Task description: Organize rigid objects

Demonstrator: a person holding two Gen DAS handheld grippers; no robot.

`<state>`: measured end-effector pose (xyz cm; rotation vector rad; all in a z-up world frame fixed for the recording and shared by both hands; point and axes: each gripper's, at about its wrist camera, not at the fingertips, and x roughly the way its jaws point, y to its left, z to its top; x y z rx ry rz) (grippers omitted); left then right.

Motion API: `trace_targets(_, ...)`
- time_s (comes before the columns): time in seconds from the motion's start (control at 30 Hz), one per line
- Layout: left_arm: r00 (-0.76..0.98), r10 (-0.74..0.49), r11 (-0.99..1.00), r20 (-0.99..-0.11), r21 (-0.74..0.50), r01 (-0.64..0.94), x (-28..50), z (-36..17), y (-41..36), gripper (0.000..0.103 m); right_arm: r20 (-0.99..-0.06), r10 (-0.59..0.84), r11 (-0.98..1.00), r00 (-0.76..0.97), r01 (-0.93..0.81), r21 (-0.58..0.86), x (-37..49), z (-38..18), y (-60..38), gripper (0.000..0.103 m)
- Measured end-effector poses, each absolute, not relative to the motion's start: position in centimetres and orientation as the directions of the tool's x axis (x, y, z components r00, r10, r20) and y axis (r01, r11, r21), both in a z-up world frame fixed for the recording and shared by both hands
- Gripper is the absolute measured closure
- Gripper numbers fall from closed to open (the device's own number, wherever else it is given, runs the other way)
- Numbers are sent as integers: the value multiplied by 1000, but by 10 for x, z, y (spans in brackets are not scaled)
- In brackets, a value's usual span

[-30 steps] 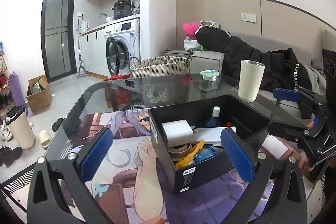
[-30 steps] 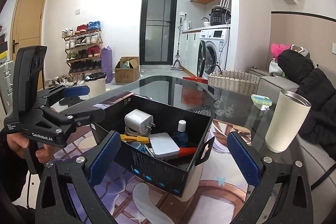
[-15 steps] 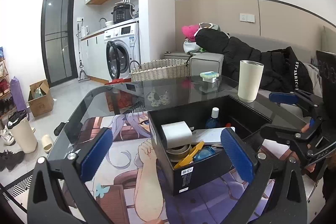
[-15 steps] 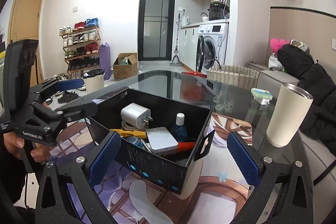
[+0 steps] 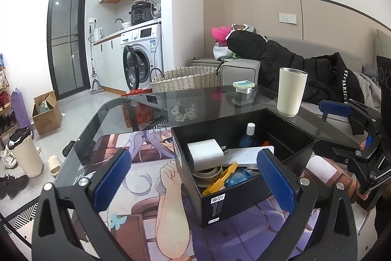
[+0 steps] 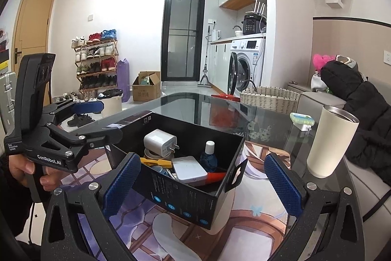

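Note:
A black open box [image 5: 227, 197] stands on the printed mat on the glass table; it also shows in the right wrist view [image 6: 185, 197]. Inside lie a white charger [image 6: 160, 141], a tape roll [image 5: 207, 174], a yellow tool [image 5: 221, 177], a white flat case [image 6: 189, 167], a blue bottle [image 6: 209, 158] and a red item [image 6: 216, 176]. My left gripper [image 5: 193, 181] is open and empty, held above the box's near left corner. My right gripper [image 6: 201, 184] is open and empty, straddling the box's near side from the right.
A cream tumbler [image 5: 290, 91] and a small green-lidded box [image 5: 243, 86] stand on the glass table [image 5: 136, 111] behind the black box. A sofa with a black coat [image 5: 305, 70] lies beyond. A wicker basket [image 5: 185, 78] and a washing machine [image 5: 141, 55] stand further back.
Both grippers rose slightly and drew back a little from the box. Nothing in the box moved.

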<state>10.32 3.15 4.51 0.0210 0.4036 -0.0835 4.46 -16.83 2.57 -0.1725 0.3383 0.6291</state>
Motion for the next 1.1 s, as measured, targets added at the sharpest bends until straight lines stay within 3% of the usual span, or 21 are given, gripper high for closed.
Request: trace_targets(1.1, 915, -78, 996, -395, 8, 88, 104, 44, 30, 0, -357, 552, 796, 753, -604, -42, 45, 26, -169, 0)
